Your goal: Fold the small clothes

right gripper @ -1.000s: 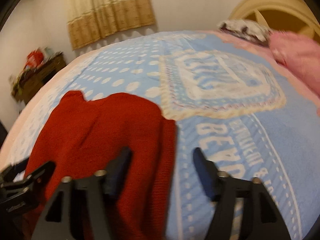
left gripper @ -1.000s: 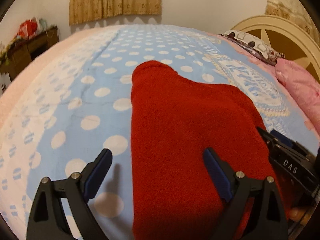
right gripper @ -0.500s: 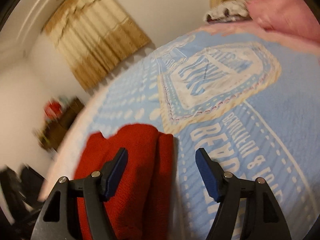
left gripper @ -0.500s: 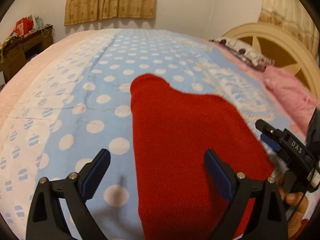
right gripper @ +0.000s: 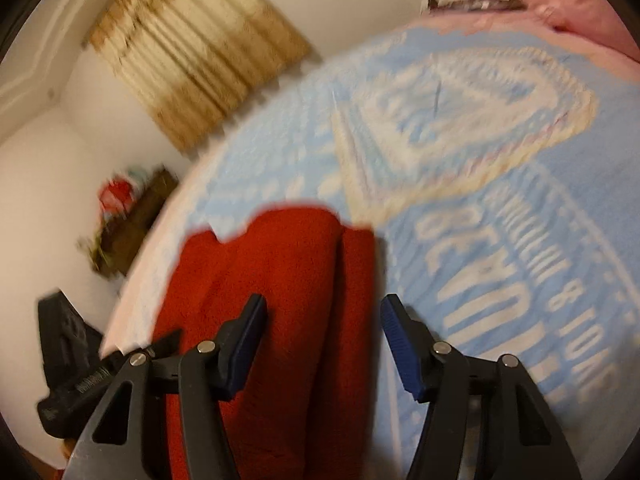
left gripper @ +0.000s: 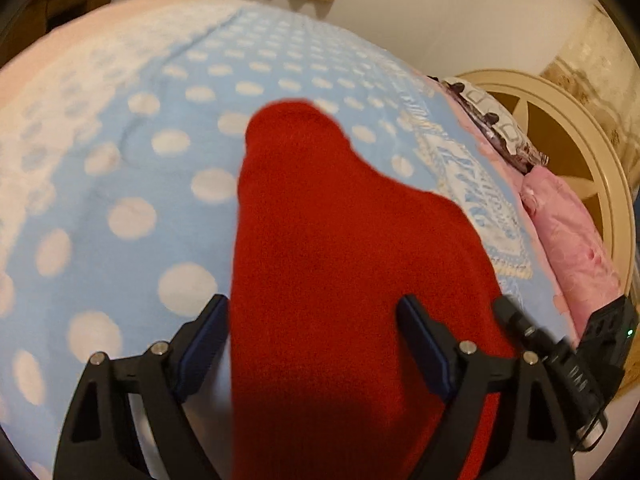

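Observation:
A red knitted garment (left gripper: pixel 340 264) lies folded lengthwise on the light blue bedspread (left gripper: pixel 132 184). My left gripper (left gripper: pixel 312 340) is open, its jaws wide apart on either side of the garment's near left part. In the right wrist view the same red garment (right gripper: pixel 280 292) shows a folded strip along its right edge. My right gripper (right gripper: pixel 324 344) is open over that right edge, holding nothing. The right gripper's body shows at the lower right of the left wrist view (left gripper: pixel 560 364).
A pink pillow (left gripper: pixel 572 236) and a patterned pillow (left gripper: pixel 492 124) lie by the cream headboard (left gripper: pixel 568 128). A dark wooden cabinet (right gripper: pixel 132 224) stands by the wall under tan curtains (right gripper: pixel 200 52). The left gripper's body (right gripper: pixel 68 380) shows at the left.
The right gripper has swung and tilted, bringing its jaws over the garment's right folded edge. The left gripper has come closer to the garment's near end. Both stay open.

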Available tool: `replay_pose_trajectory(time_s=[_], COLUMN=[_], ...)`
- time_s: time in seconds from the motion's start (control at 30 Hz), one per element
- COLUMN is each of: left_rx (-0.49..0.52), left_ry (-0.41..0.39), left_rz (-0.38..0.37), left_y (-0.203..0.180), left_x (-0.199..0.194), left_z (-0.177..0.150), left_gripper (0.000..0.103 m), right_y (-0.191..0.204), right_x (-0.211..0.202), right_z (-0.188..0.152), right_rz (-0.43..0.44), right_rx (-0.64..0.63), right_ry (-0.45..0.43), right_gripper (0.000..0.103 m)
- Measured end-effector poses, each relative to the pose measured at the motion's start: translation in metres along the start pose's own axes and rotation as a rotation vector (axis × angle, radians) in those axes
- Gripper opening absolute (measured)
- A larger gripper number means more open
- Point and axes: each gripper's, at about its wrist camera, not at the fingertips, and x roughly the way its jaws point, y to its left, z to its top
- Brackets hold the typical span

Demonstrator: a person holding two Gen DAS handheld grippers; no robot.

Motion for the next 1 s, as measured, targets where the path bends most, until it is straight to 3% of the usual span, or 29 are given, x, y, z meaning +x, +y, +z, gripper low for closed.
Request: replay_pose_trajectory(time_s=[0.17, 0.23, 0.67, 0.83, 0.9, 1.0], left_rx=[0.054, 0.054, 0.096, 0.107, 0.113, 0.119], left_ry=[-0.005, -0.009, -0.010, -0.010, -0.013, -0.021], left_rz=[0.039, 0.038, 0.062, 0.042, 0.040, 0.038], left_y=[-0.011, -0.009, -0.014, -0.015, -0.016, -0.017], left_x=[0.001, 0.001, 0.004, 0.004, 0.004, 0.003], left_z=[-0.001, -0.001, -0.001, -0.002, -0.002, -0.002], left_gripper=[0.089, 0.088, 0.088, 0.081, 0.079, 0.072], right_y=[0.014, 0.011, 0.011, 0.012, 0.017, 0.029], right_x=[0.002, 0.003, 0.007, 0.008, 0.007, 0.006], right_z=[-0.002, -0.002, -0.003, -0.002, -0.003, -0.005], right_rz=[-0.041, -0.018, -0.013, -0.011, -0.007, -0.040], right_rx=[-0.083, -0.073, -0.066, -0.068, -0.093, -0.157], right_ry=[0.000, 0.010, 0.014, 0.012, 0.015, 0.004], right_gripper=[0.059, 0.052, 0.052, 0.052, 0.038, 0.030])
